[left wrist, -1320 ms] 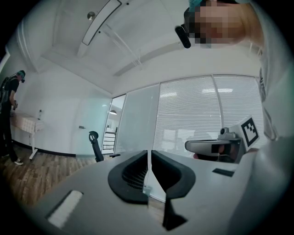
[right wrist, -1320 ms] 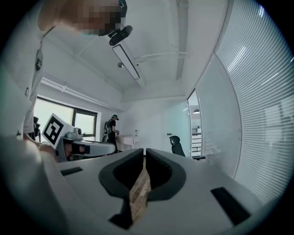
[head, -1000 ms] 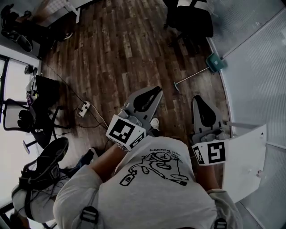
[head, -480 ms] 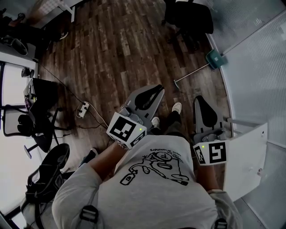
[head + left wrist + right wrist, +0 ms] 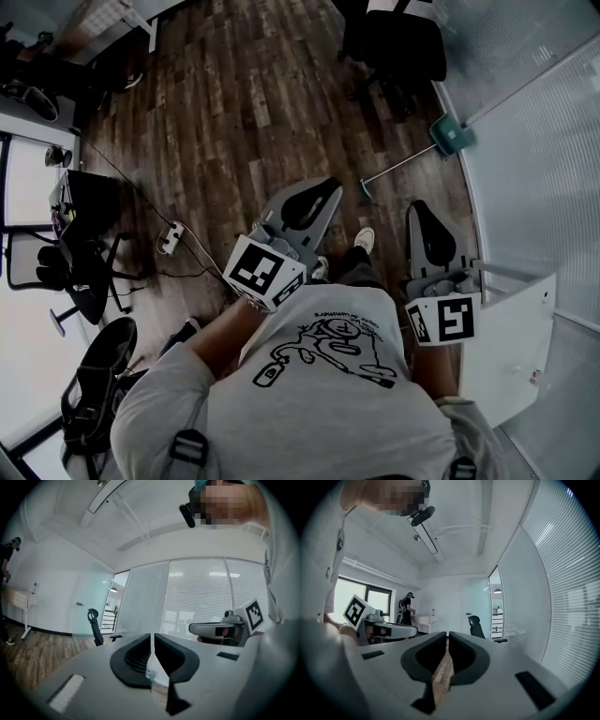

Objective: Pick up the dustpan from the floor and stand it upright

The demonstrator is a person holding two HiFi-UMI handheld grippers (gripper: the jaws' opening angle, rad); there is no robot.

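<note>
**Fingers [image 5: 133, 658] Closed on Both Grippers**

Left gripper [image 5: 323, 192]: the black, curved fingers with ribbed inner faces were pressed together, with nothing between them. Right gripper [image 5: 422, 211]: its smooth black fingers were likewise shut and empty. The dustpan [image 5: 450, 134], a teal pan on a long thin handle, lay on the dark wood-plank floor [image 5: 244, 103] beside the ribbed glass wall [image 5: 544, 141], well apart from both grippers.

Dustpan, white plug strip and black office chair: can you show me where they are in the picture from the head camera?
dustpan [image 5: 451, 134], head view, on its teal pan end.
plug strip [image 5: 171, 235], head view, middle of its white body.
office chair [image 5: 398, 47], head view, on its dark seat.
</note>
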